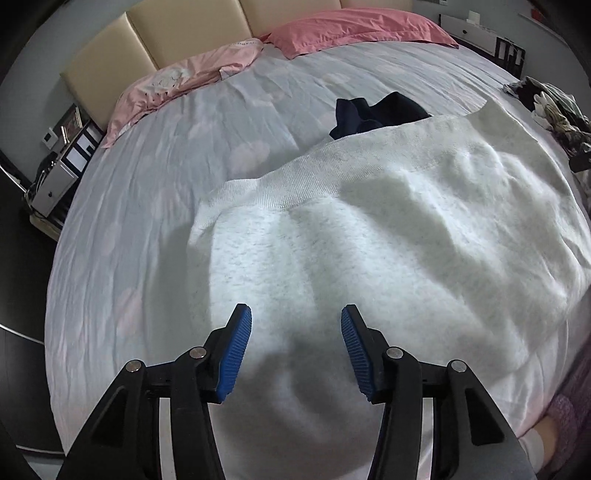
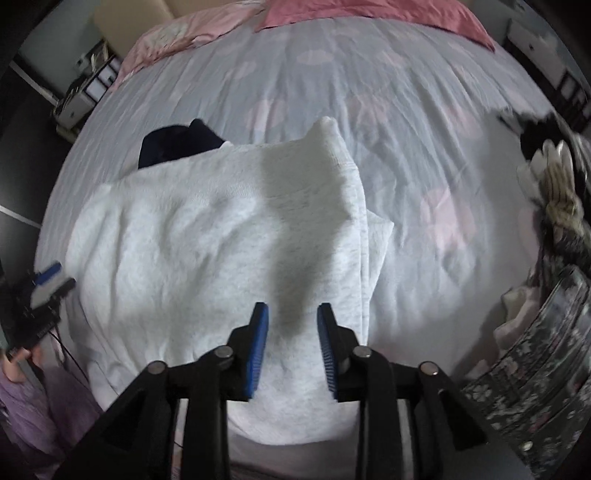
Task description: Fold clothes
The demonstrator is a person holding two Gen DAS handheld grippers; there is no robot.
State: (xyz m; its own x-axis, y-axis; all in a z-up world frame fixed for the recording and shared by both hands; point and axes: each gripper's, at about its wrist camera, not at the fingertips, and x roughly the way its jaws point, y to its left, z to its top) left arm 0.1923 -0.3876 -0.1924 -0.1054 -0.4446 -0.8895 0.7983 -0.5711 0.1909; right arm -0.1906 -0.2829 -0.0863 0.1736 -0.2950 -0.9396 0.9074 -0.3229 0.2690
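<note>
A white knit sweater (image 1: pixel 388 229) lies spread on the pale bed sheet (image 1: pixel 147 184), with folds and wrinkles; it also shows in the right wrist view (image 2: pixel 207 243), one edge folded along its right side. My left gripper (image 1: pixel 296 321) is open and empty, hovering above the sweater's near left part. My right gripper (image 2: pixel 292 317) is open and empty above the sweater's near right part. The left gripper also shows at the far left of the right wrist view (image 2: pixel 48 280). A dark navy garment (image 1: pixel 380 110) lies behind the sweater, partly hidden by it.
Pink pillows (image 1: pixel 354 27) lie at the head of the bed by a beige headboard (image 1: pixel 162 33). A heap of patterned clothes (image 2: pixel 554 184) sits at the bed's right edge. A nightstand (image 1: pixel 55 181) stands at the left.
</note>
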